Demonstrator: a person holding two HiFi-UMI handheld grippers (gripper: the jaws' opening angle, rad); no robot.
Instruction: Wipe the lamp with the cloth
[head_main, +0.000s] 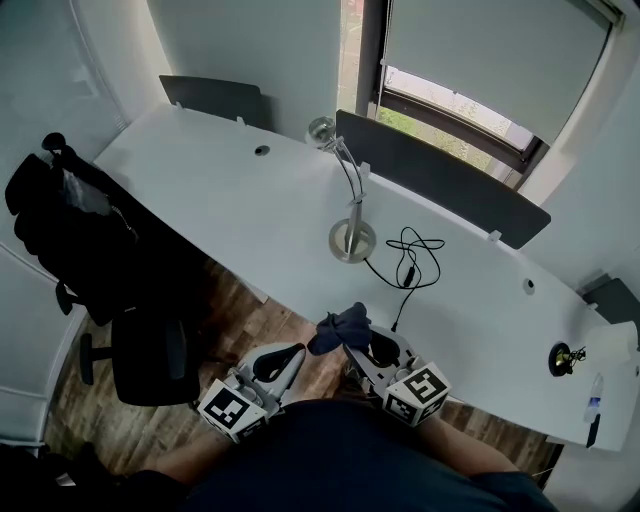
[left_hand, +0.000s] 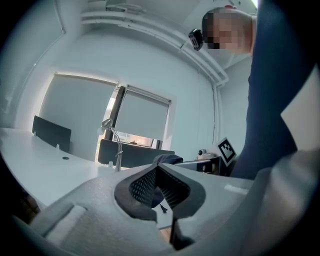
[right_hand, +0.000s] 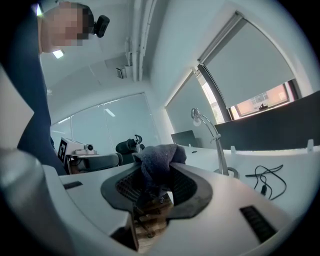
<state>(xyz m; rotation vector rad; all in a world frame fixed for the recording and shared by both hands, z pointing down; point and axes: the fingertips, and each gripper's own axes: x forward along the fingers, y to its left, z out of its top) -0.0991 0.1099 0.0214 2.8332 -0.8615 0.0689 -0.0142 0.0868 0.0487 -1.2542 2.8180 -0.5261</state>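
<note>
A slim silver desk lamp (head_main: 349, 205) stands on a round base in the middle of the white desk (head_main: 250, 215), its small head (head_main: 320, 129) bent left. It also shows far off in the left gripper view as the lamp (left_hand: 114, 145) and in the right gripper view as the lamp (right_hand: 212, 137). My right gripper (head_main: 345, 338) is shut on a dark blue cloth (head_main: 339, 329), bunched between its jaws as the cloth (right_hand: 157, 162). My left gripper (head_main: 295, 357) is shut with nothing in it. Both hover near the desk's front edge, well short of the lamp.
A black cable (head_main: 408, 258) coils right of the lamp base. A black office chair (head_main: 90, 250) stands at the left over the wood floor. Dark divider panels (head_main: 440, 180) line the desk's far edge. A small black object (head_main: 562, 358) and a white box (head_main: 610, 345) sit at far right.
</note>
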